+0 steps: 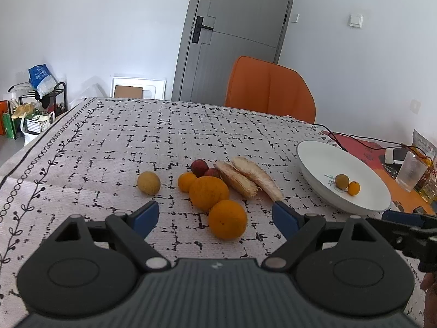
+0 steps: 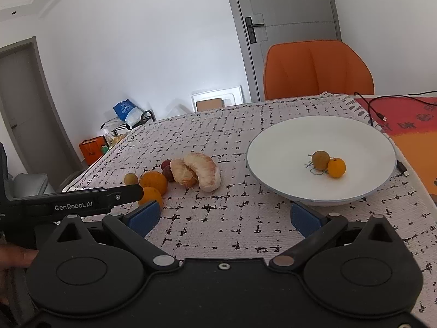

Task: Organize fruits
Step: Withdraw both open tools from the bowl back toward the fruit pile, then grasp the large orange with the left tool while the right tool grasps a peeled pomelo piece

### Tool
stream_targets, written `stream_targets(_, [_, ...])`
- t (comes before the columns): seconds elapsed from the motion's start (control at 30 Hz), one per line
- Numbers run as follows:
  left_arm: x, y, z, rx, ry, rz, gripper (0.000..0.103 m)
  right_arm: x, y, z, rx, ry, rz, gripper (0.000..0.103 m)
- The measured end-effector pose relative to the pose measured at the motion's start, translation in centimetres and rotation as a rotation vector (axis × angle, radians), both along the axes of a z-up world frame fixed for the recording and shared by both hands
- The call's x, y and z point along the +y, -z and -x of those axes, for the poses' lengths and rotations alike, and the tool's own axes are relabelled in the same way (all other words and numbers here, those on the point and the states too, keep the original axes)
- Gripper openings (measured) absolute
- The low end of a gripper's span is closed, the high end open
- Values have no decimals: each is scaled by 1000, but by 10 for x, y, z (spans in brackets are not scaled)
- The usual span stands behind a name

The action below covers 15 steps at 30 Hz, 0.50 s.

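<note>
Fruits lie grouped on the patterned tablecloth: two oranges (image 1: 227, 219) (image 1: 209, 192), a small orange (image 1: 186, 181), a brownish longan (image 1: 148, 182), two dark red fruits (image 1: 199, 166) and two peeled pomelo segments (image 1: 255, 177). A white plate (image 1: 314, 158) at the right holds a longan (image 1: 342, 181) and a small orange (image 1: 353, 188). My left gripper (image 1: 215, 216) is open just before the nearest orange. My right gripper (image 2: 225, 214) is open and empty, in front of the plate (image 2: 273, 142), with the pomelo segments (image 2: 203, 170) to its left.
An orange chair (image 1: 269, 88) stands behind the table's far edge. A glass (image 1: 411, 170), cables and a red-orange mat lie right of the plate. A shelf with bags stands on the floor at the left. The left gripper's body (image 2: 71, 203) shows in the right wrist view.
</note>
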State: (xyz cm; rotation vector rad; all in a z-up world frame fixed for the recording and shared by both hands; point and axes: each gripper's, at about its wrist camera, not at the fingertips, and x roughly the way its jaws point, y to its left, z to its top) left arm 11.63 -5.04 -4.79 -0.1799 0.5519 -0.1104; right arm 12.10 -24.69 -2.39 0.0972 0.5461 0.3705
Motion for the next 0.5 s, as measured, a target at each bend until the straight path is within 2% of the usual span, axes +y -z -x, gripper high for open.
stream_targets(0.37, [-5,14,-16,54,25,26,78,7,7,-14,38,-32,-12,93])
stream_targets(0.43, [-2,18,-20,67,24,36,63,9,9,-17,44,-37,-13,91])
stream_targets(0.5, [2,21,-24,88,38,73,41,12,10,-20,46,-42,-12,89])
